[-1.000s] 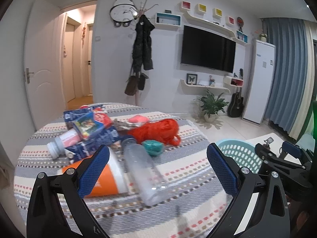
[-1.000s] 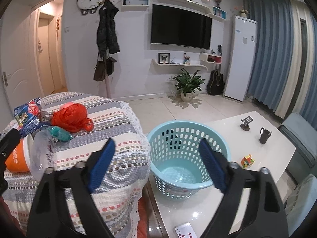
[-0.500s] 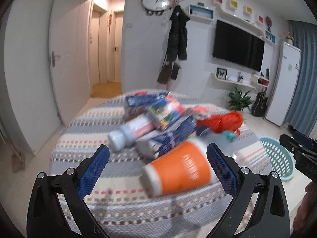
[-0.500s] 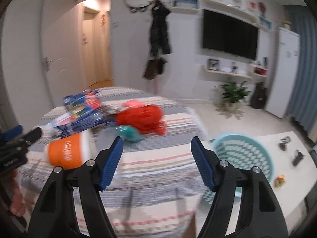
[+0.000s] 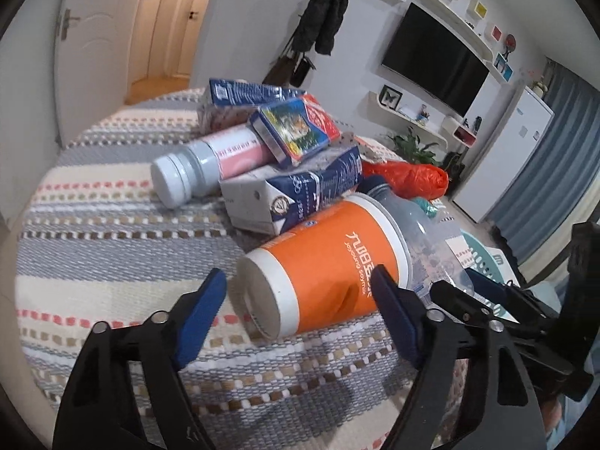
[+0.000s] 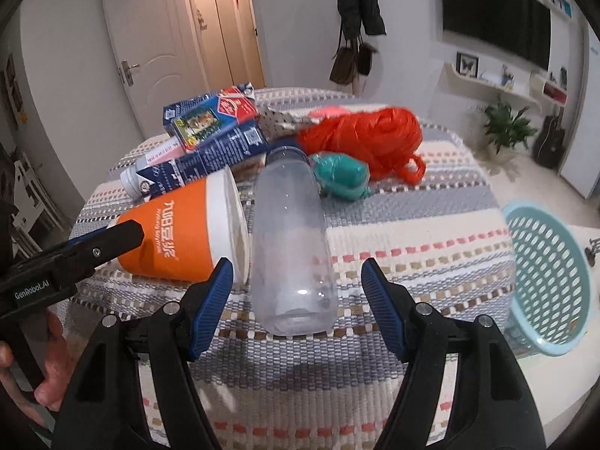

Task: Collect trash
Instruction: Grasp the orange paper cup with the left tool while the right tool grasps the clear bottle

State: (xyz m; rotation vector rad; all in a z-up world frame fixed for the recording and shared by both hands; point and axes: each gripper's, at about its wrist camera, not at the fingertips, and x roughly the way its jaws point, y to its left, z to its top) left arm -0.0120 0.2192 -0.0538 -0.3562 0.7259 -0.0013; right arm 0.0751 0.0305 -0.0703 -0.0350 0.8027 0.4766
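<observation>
Left gripper (image 5: 300, 292): jaws spread wide, blue pads on either side of the base end of the orange-and-white paper cup (image 5: 330, 262), not closed on it. Cup on its side on the striped woven tablecloth (image 5: 112, 247), base toward the camera.

Right gripper (image 6: 294, 292): jaws spread wide, straddling the bottom of the clear plastic bottle (image 6: 290, 240) without visible contact. Bottle on its side, touching the rim of the orange cup (neck pointing away from the camera).

Behind cup and bottle, piled together:
- blue-and-white drink carton (image 5: 296, 193), lying flat, just behind the cup;
- white bottle with pink label and grey cap (image 5: 210, 161), on its side;
- small blue-and-red printed box (image 5: 296, 129), tilted on top of the carton and the pink bottle;
- crumpled red-orange plastic bag (image 6: 367, 138);
- teal wad of plastic (image 6: 341, 176), touching the red-orange bag, beside the clear bottle's shoulder.

Light-blue perforated plastic basket (image 6: 551, 281): off the table edge to the right, lower than the tabletop, well apart from the pile.
</observation>
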